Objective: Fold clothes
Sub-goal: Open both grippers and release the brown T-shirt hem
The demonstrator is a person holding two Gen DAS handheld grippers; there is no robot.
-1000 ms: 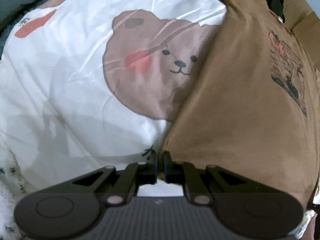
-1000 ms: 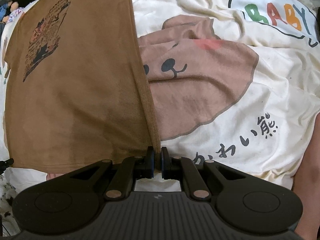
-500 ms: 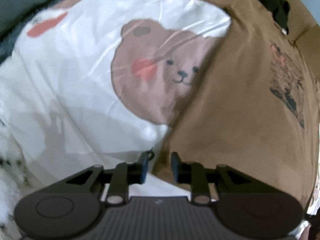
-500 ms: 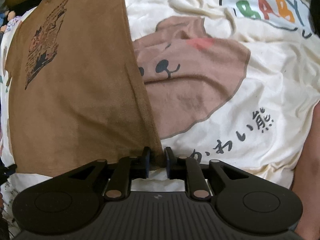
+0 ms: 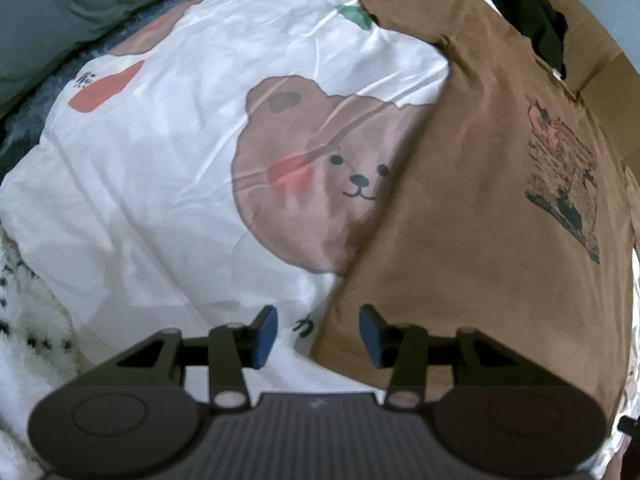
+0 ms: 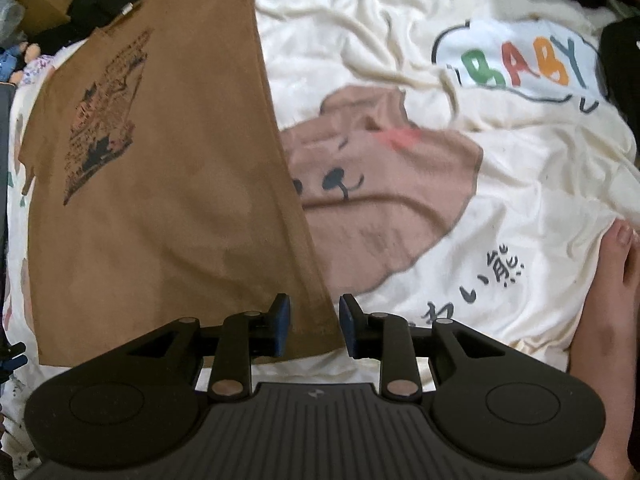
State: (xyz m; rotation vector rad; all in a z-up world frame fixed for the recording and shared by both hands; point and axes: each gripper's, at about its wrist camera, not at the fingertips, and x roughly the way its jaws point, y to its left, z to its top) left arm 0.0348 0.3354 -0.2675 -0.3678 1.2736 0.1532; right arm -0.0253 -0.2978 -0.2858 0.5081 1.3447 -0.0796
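I am holding my left gripper (image 5: 318, 334) wide over the bottom left corner of the brown T-shirt (image 5: 480, 208), gripping nothing. The shirt is lying flat on the bear-print bedsheet (image 6: 460, 184). My right gripper (image 6: 314, 326) is gaping over its bottom right corner, also gripping nothing.

One brown shirt (image 5: 480, 208) in front of me, one bear-print sheet (image 5: 168, 184), my two grippers, left (image 5: 318, 334) and right (image 6: 314, 324), and one bare foot (image 6: 608, 292).

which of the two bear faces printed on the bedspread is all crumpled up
The bear face in the right wrist view, below the BABY lettering: deep folds bunch its forehead. The other bear face, in the left wrist view, lies nearly flat beside the brown T-shirt.
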